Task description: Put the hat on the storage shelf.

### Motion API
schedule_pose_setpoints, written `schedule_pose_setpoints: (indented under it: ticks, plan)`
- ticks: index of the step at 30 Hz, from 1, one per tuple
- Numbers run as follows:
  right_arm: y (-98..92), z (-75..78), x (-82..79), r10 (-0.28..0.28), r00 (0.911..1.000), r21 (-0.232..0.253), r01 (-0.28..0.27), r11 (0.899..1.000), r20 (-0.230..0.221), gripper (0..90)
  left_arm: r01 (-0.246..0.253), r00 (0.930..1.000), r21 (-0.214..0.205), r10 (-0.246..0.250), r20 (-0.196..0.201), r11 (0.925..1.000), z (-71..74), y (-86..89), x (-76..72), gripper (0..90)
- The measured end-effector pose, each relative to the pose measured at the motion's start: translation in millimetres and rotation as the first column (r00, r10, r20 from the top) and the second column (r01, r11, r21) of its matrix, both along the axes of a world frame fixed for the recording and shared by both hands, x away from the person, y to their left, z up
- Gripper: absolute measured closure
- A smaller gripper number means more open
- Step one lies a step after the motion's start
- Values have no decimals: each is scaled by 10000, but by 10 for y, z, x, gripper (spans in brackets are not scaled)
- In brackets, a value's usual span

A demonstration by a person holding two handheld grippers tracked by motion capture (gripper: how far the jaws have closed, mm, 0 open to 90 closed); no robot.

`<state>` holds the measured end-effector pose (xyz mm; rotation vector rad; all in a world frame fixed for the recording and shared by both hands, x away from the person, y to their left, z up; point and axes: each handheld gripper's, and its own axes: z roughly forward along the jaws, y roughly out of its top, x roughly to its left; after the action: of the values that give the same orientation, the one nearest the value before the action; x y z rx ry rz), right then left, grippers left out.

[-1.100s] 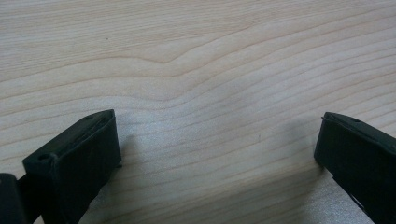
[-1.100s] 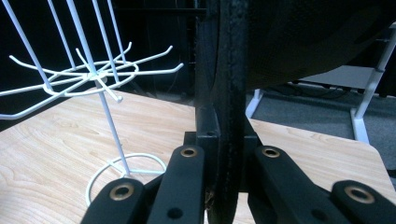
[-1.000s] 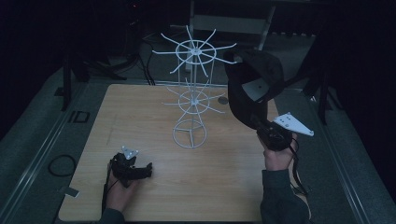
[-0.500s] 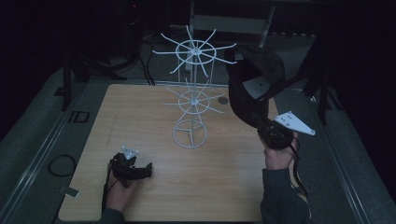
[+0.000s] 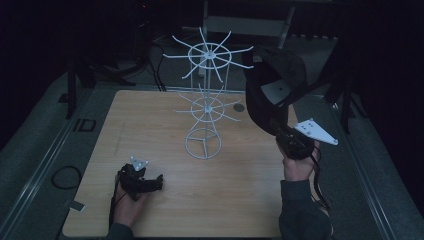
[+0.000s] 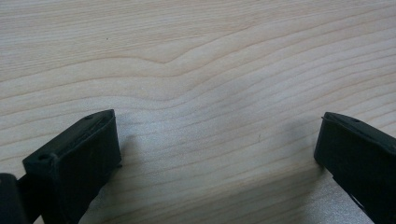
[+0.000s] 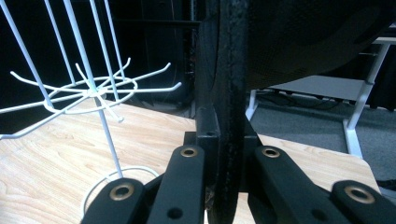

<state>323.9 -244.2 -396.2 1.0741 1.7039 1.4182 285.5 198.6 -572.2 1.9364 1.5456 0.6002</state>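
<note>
A white wire rack with two tiers of spoke hooks stands on the wooden table, mid-back. To its right my right gripper is raised and shut on the brim of a black cap, which hangs level with the rack's tiers. In the right gripper view the jaws pinch the cap's brim edge-on, with the right gripper just right of the rack's lower tier. My left gripper rests open on the table at the front left. Bare wood lies between the left gripper's jaws.
A small dark round mark lies on the table behind the rack. A white-legged stand and dark equipment stand beyond the table's far edge. Grey floor with a cable loop lies to the left.
</note>
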Motion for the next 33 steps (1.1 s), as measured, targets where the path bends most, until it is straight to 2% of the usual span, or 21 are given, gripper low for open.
schedule_pose_setpoints:
  ticks: [17, 33]
  plan:
    - [-13, 17, 0, -95, 9999, 57, 94, 9999, 124, 865, -2, 10000, -2, 2, 5, 10000, 0, 0, 0, 2]
    - [49, 80, -12, -171, 9986, -263, 184, 9995, 508, 864, -6, 10000, -3, 6, 5, 10000, 0, -1, 1, 2]
